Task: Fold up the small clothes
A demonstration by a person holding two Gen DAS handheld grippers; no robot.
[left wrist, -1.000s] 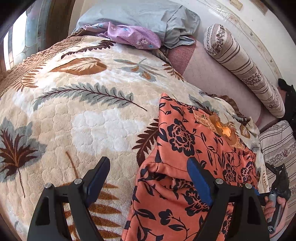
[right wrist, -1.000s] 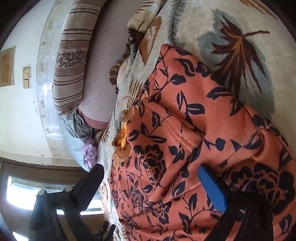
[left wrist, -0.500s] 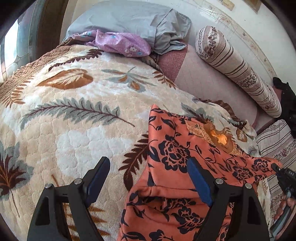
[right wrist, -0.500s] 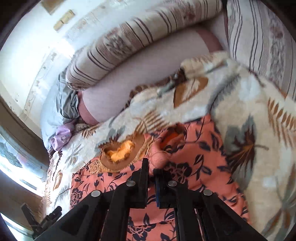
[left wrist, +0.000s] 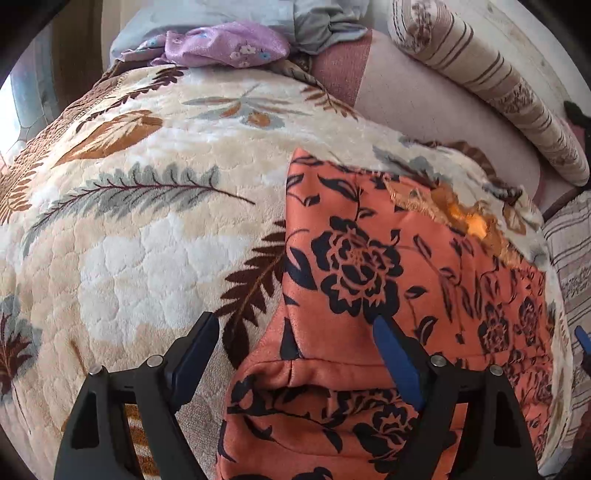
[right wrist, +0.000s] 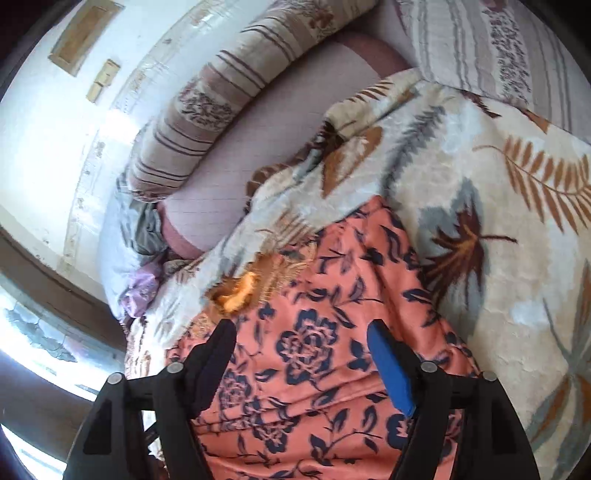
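Item: 1 garment (left wrist: pixel 369 266) (orange, dark floral print), spread on blanket (left wrist: pixel 147 229) of bed, gold neckline toward bolster (left wrist: pixel 491 85). Left tool (left wrist: pixel 291 343): fingers apart, over hem fold. Right tool (right wrist: pixel 301 343): fingers apart, above garment, holding nothing.

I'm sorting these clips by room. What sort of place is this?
Most likely a bedroom: the orange garment lies on a bed under a leaf-print blanket, with a striped bolster and grey pillow along the wall.
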